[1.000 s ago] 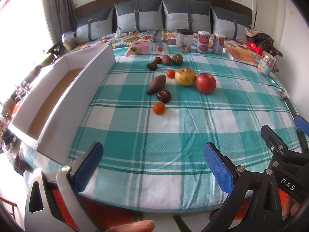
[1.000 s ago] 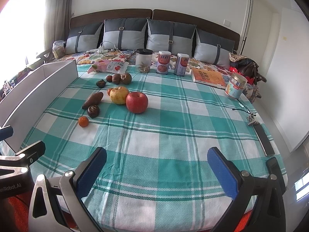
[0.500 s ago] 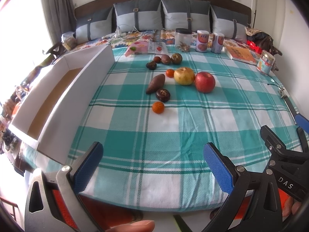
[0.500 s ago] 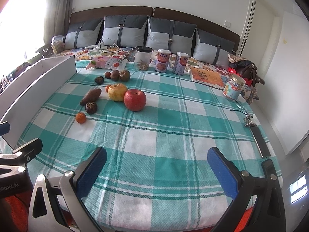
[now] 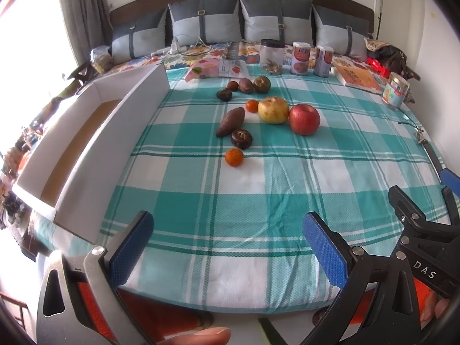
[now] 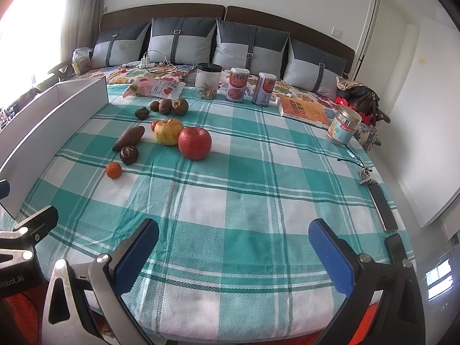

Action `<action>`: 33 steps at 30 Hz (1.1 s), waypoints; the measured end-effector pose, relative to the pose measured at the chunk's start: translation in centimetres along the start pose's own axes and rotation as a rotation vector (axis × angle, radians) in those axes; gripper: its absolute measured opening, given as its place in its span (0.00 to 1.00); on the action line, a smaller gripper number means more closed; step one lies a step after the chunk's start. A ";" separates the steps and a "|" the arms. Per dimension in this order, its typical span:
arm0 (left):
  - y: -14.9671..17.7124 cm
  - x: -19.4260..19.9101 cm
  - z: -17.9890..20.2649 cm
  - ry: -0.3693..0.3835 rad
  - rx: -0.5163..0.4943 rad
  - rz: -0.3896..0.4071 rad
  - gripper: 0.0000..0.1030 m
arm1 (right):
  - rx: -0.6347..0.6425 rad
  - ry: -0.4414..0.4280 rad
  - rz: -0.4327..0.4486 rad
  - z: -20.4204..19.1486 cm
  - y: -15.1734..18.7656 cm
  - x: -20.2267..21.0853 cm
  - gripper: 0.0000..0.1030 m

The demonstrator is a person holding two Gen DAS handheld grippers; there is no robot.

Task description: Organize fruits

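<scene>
Box (image 5: 95, 155) interior visible only from left wrist; phone (image 6: 382, 207) only from right. Both hand-held grippers (image 5: 227, 247) (image 6: 234, 251) apart, empty.

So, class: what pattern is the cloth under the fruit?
Teal-and-white plaid cloth, clearest in the right wrist view.

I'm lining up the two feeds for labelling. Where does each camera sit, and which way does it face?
Left wrist: on the left gripper, near the bed's foot, facing the headboard; open jaws, a fingertip and the right gripper show.
Right wrist: on the right gripper, same heading, further right; open jaws and the left gripper's edge show.
Shared: red apple, white box, plaid sheet.
</scene>
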State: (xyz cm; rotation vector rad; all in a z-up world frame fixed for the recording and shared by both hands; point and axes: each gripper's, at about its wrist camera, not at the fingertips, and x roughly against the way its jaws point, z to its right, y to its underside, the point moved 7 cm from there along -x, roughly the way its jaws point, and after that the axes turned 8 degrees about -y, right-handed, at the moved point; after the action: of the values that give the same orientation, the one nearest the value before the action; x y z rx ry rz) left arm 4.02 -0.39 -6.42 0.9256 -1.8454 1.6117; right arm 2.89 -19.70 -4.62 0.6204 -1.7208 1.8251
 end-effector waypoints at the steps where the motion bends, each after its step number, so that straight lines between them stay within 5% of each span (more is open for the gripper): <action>1: 0.1 0.0 0.0 0.000 0.002 -0.002 1.00 | 0.000 0.001 -0.001 0.0 0.0 0.0 1.00; 27: 0.9 -2.4 -0.1 0.004 0.011 -0.084 1.00 | -0.015 -0.013 -0.025 0.0 0.9 -1.5 1.00; 33: 2.3 -7.3 0.3 0.032 0.009 -0.179 1.00 | -0.060 -0.084 -0.059 0.3 1.6 -4.2 1.00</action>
State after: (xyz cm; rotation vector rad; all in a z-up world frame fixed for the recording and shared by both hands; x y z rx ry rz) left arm 6.87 0.58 -13.42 1.0316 -1.6836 1.5184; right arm 4.94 -20.38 -8.62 0.7243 -1.7853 1.7233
